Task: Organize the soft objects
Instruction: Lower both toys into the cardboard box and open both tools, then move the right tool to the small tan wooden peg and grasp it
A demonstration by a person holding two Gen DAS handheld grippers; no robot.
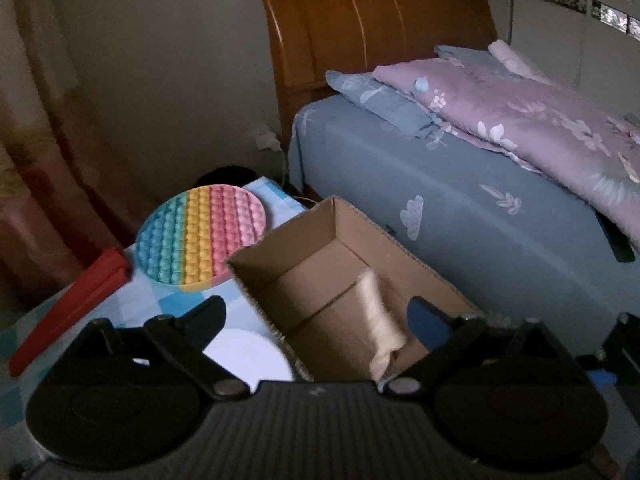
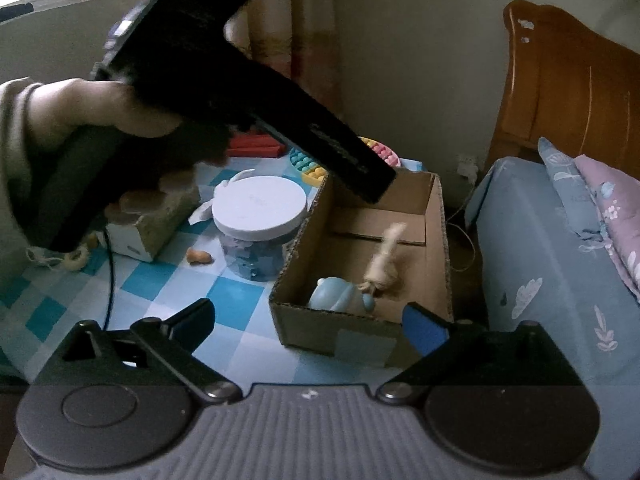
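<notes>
Left gripper [image 1: 316, 320] spread wide, nothing between the fingers, poised over the near end of the cardboard box [image 1: 416, 276]. Right gripper [image 2: 316, 322] likewise spread wide and empty, low over the blue-and-white checked tablecloth [image 2: 168, 280], just short of the box's near wall [image 2: 320, 332].

Inside the box: a pale blue soft toy [image 2: 334, 296] against the near wall, and just beyond it a cream knotted rope toy [image 2: 384, 264], blurred, seeming upright in mid-air under the tip of the left tool; seen in the left view as a cream blur [image 1: 380, 320] between that gripper's fingers, touching neither.

Left of the box, a clear jar with a white lid [image 2: 259, 210] standing on the cloth, just beside the cardboard. Near the jar, a peanut-shaped piece [image 2: 199, 257], a small white carton [image 2: 148, 236] and a cord ring [image 2: 76, 260]. Left hand [image 2: 92, 108] wrapped around the black handle, high over these.

Farther back on the cloth, a round rainbow pop-it mat [image 1: 200, 236], its edge against the far left corner of the box, and a red flat bar [image 1: 68, 308] beside it.

Right of the box, a bed with a blue sheet [image 1: 460, 200], a lilac flowered quilt [image 1: 532, 116] and a wooden headboard [image 1: 360, 28].
</notes>
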